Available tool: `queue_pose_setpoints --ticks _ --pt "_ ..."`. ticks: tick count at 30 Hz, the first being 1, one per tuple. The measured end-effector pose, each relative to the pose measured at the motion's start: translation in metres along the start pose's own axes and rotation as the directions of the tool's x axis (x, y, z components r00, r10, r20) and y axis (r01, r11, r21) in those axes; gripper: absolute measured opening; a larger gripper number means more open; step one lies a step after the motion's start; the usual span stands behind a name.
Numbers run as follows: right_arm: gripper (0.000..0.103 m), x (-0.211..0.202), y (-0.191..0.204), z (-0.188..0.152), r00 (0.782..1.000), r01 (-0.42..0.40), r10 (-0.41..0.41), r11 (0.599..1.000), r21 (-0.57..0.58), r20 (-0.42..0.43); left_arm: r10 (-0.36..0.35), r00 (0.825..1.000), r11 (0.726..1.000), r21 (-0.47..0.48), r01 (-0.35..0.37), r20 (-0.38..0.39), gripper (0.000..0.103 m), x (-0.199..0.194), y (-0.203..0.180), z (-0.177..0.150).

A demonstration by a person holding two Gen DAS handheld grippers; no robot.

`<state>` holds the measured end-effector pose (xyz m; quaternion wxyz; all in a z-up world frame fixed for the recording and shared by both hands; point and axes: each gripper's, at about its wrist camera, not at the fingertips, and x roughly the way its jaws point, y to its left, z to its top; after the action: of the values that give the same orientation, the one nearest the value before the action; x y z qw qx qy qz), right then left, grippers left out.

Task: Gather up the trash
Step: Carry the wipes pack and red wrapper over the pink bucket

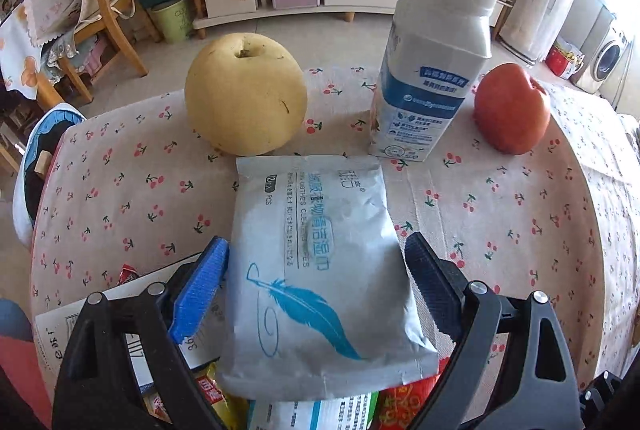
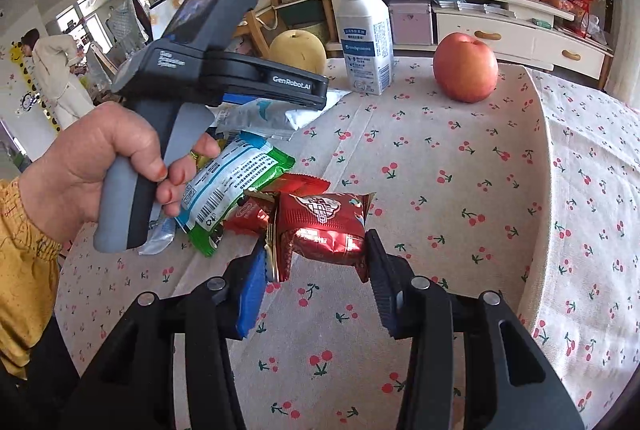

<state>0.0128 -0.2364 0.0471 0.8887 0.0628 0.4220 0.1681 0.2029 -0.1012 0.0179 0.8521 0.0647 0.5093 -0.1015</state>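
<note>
The right claw (image 2: 316, 270) is clamped on a red snack wrapper (image 2: 324, 226), raised just above the cherry-print table (image 2: 460, 170). The left claw (image 1: 316, 270) stands apart, its fingers either side of a grey wet-wipe packet (image 1: 320, 262) without clearly pressing it. More wrappers (image 2: 236, 178) lie near left. Far side: pear (image 1: 246, 94), milk bottle (image 1: 428, 58), apple (image 1: 510, 108).

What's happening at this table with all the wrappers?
A person is clearing trash from a cherry-print tablecloth with two handheld grippers. The right gripper is clamped on a red snack packet. The left gripper straddles a grey wet-wipes pack, whether gripped is unclear. The pear, milk bottle and apple stand untouched.
</note>
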Motion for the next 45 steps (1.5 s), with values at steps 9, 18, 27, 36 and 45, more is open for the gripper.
queue_pose_setpoints --ticks 9,18,27,36,45 --pt "0.048 -0.005 -0.003 0.000 1.000 0.000 0.000 1.000 0.000 0.011 0.036 0.999 0.999 0.011 -0.036 0.004 0.079 0.007 -0.010 -0.007" --pt "0.048 -0.008 -0.007 -0.002 1.000 -0.002 0.002 1.000 0.020 0.010 0.005 0.999 1.000 0.018 -0.006 0.049 0.077 -0.020 -0.020 -0.033" --pt "0.047 -0.009 -0.006 -0.002 1.000 -0.016 0.016 0.999 0.028 0.013 0.012 0.992 1.000 0.002 -0.013 0.125 0.077 -0.069 -0.006 -0.075" --pt "0.047 -0.013 0.006 -0.007 0.997 -0.074 0.073 0.997 0.033 0.035 0.044 0.980 0.999 -0.025 -0.040 0.192 0.077 -0.117 0.019 -0.136" --pt "0.047 -0.012 0.032 -0.016 0.995 -0.091 0.090 0.996 0.008 0.045 0.105 0.952 0.990 -0.118 -0.073 0.289 0.077 -0.173 0.067 -0.198"
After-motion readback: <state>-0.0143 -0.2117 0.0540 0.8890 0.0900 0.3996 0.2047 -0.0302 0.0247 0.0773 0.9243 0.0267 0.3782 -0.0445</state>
